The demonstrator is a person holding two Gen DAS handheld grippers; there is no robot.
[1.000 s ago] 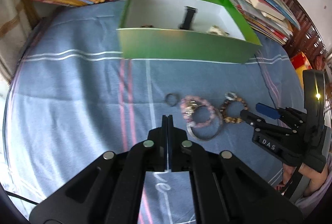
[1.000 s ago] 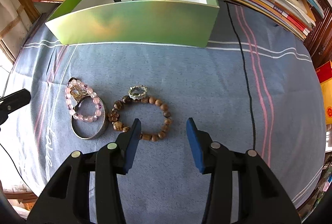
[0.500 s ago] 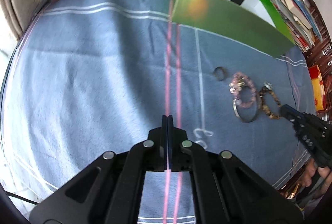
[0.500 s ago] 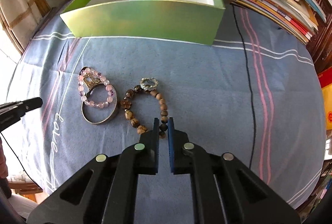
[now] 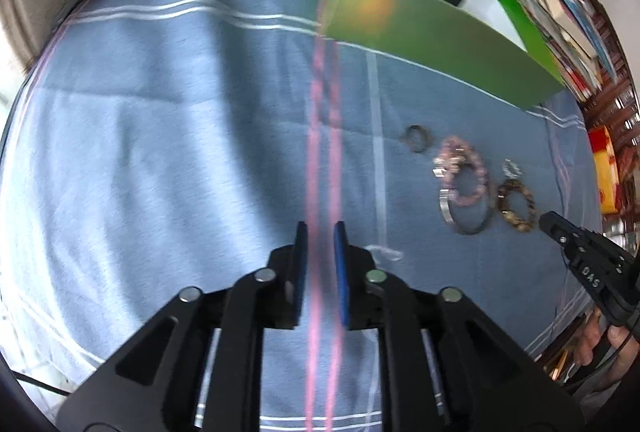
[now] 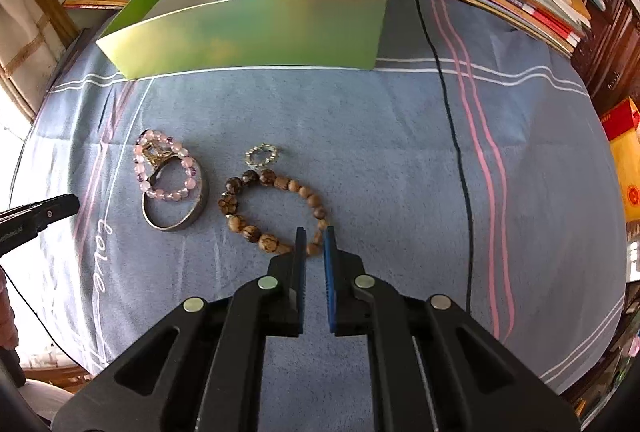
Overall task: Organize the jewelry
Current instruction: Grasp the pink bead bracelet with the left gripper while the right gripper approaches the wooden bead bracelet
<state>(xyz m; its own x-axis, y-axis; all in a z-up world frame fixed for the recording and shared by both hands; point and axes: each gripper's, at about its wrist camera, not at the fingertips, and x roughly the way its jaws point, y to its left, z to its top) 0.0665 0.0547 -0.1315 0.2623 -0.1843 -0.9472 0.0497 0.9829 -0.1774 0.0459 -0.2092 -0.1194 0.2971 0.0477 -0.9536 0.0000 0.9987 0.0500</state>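
right gripper (image 6: 314,244): jaws just closed, pinching wooden bead bracelet (image 6: 276,210) at its near edge
left gripper (image 5: 321,244): jaws just parting, empty, over blue cloth (image 5: 160,152)
bracelet: on cloth, before green box (image 6: 256,32)

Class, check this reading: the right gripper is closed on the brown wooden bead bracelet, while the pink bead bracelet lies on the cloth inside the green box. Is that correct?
One detail is wrong. The pink bead bracelet lies on the cloth outside the green box, overlapping the metal bangle. The right wrist view shows it. The right gripper does grip the wooden bead bracelet.
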